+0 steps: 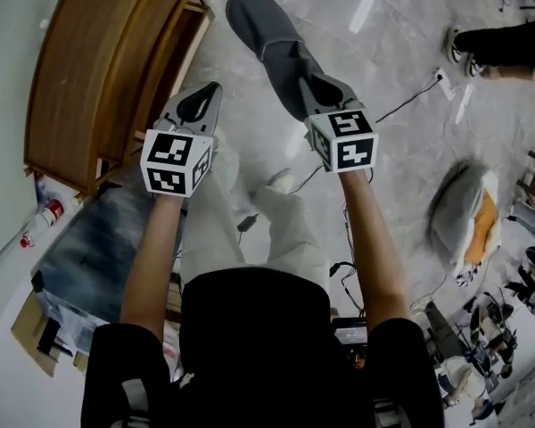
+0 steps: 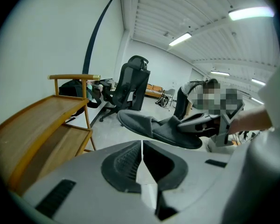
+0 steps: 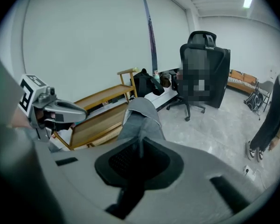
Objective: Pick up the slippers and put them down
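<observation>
Slipper carried | right tool point(image 1: 314, 86) clamped on the near end of a grey slipper point(image 1: 266, 34), aloft over the floor point(image 1: 392, 61) beside a wooden shelf point(image 1: 89, 69); left tool point(image 1: 205, 96) closed, empty | advice: lower it sole-down; release only once it rests

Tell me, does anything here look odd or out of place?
Only the slipper: it hangs in mid-air above the floor, pinched at one end by the right gripper. Nothing looks spilled or broken.
</observation>
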### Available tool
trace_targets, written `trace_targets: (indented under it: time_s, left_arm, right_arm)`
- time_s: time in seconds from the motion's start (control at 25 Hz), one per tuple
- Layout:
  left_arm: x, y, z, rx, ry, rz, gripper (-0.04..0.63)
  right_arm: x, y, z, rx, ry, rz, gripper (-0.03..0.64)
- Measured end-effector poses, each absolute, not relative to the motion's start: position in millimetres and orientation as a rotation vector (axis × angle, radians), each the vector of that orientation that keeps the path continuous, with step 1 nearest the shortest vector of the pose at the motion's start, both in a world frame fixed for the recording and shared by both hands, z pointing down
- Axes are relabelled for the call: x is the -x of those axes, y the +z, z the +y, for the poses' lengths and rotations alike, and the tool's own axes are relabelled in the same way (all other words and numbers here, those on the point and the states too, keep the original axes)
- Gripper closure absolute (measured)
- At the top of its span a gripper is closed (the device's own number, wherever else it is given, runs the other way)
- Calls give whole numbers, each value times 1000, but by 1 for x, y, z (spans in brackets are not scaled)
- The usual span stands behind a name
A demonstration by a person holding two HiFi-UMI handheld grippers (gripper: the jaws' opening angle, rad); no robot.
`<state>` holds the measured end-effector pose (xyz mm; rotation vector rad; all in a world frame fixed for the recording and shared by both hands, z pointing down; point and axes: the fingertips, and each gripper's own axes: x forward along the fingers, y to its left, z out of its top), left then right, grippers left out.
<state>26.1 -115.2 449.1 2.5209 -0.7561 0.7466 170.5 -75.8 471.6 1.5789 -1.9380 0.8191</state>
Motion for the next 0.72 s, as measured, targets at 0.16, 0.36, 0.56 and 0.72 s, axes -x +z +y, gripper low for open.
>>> trace_targets:
  time_s: [0.16,0.36,0.56,0.72]
  left_arm:
    - [-39,486,-106,-2536,742,-767,584]
    - [-56,533,-97,-2541,731,-770,584]
    - [-73,571,-91,-2572,734,-764,584]
    - [-76,598,-88,-2594,720,-759,584]
  right_arm:
    - [-179,504,-65,-1604,810,-1951,597]
    - [-189,552,-50,-1602,808,-1953,597]
    - [-203,595,-41,-1626,811,-1952,597]
    - [-204,627,-35,-1648,810,-1952,597]
